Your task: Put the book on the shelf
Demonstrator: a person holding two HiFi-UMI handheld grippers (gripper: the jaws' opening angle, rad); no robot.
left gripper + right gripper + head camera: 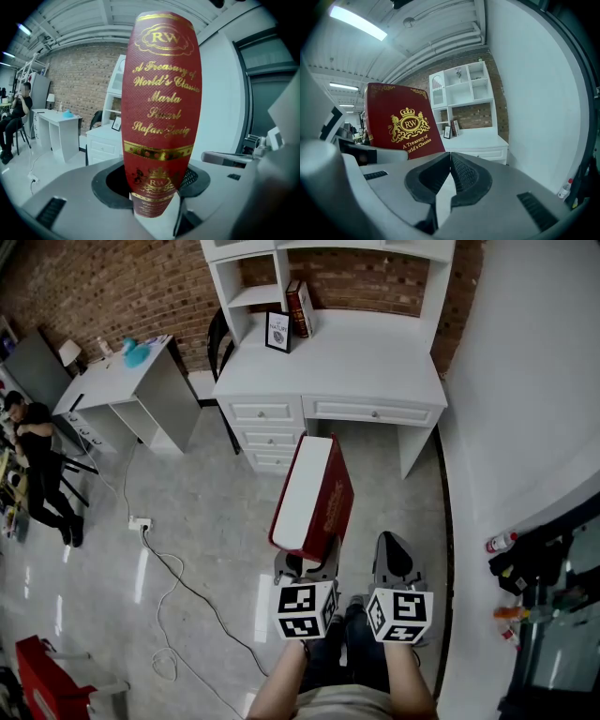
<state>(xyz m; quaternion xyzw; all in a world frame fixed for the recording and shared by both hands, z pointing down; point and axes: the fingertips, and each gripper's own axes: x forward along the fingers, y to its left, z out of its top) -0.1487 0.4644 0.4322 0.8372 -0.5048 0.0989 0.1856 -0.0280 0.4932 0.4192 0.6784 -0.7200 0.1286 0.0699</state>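
Observation:
A thick red book (314, 495) with gold lettering stands up out of my left gripper (309, 568), which is shut on its lower end. The left gripper view shows the red spine (161, 108) filling the middle, clamped between the jaws. My right gripper (396, 563) hangs beside it, shut with nothing between its jaws, and sees the book's front cover (403, 124) to its left. The white desk with its shelf unit (258, 294) stands ahead by the brick wall, some way beyond the book. One dark red book (298, 307) and a small framed picture (278, 331) stand by the shelf.
The white desk top (366, 362) has drawers below. A second white desk (131, 381) stands at the left, with a person in black (37, 460) seated beyond it. A cable and power strip (141, 523) lie on the floor. A white wall (525, 381) runs along the right.

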